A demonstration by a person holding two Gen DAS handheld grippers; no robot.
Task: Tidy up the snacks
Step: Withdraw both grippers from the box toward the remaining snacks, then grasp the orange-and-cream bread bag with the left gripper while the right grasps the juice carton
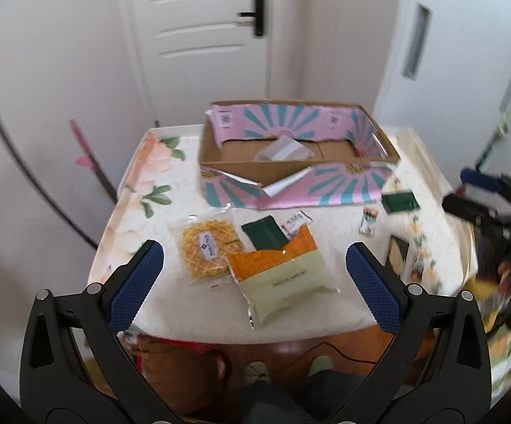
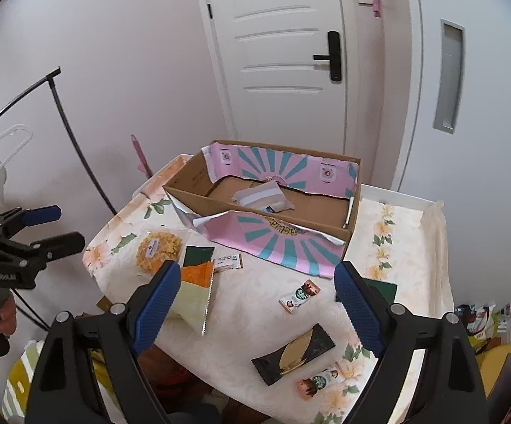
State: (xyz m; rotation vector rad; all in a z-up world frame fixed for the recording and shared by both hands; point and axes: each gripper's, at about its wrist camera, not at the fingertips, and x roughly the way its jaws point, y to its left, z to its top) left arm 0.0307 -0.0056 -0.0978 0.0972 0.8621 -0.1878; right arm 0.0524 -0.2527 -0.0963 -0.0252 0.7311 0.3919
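Box (image 2: 199,208) on table holds one grey packet (image 2: 262,196).

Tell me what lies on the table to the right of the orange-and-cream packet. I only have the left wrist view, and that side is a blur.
Observer: A black-and-gold bar packet lies flat near the front edge of the table.
Operator: Anything next to it?
Observer: A small sachet with brown ends lies right beside it, closer still to the edge.
Operator: Is the right gripper carrying something? It's smeared on my side.
Observer: No. The right gripper is open, with nothing between its pads.
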